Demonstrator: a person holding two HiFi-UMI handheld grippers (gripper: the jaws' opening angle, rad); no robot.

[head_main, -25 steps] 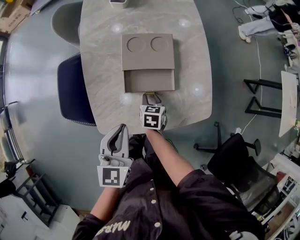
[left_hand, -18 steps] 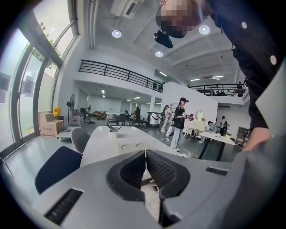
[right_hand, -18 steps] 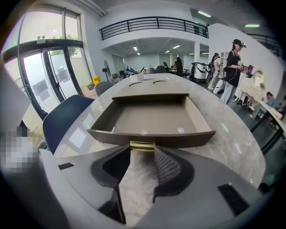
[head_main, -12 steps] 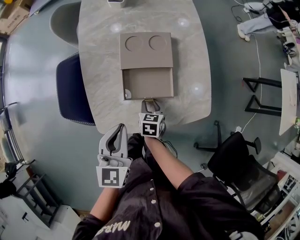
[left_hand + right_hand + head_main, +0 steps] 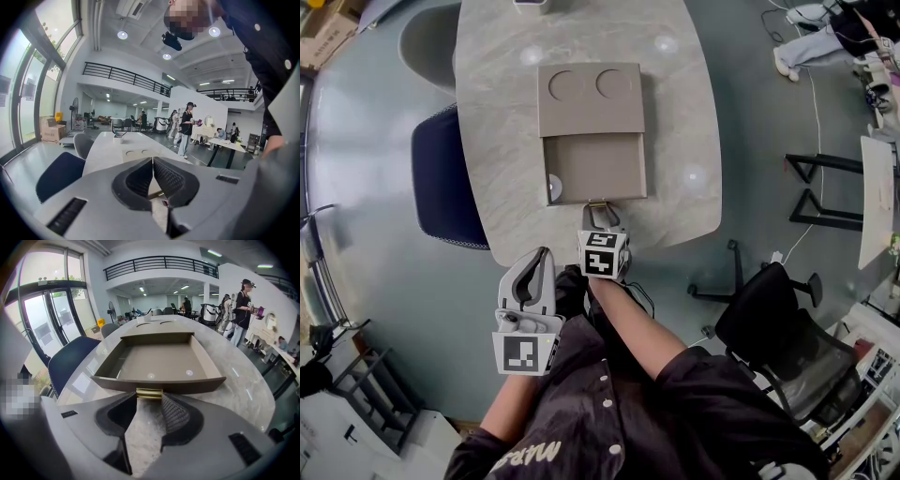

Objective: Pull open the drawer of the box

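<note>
Drawer well out of box

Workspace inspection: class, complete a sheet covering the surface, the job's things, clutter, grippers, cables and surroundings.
Surface: table, grey marbled, glossy.
Job's things: brown box with two round recesses on top; drawer pulled out, nothing seen inside; brass handle on its front.
Clutter: small white object at the far table edge.
Grippers: right gripper closed on the handle; left gripper shut, empty, short of the table.
Cables: thin white cable on the floor.
Surroundings: blue chair, black chair, people in an open hall.
</note>
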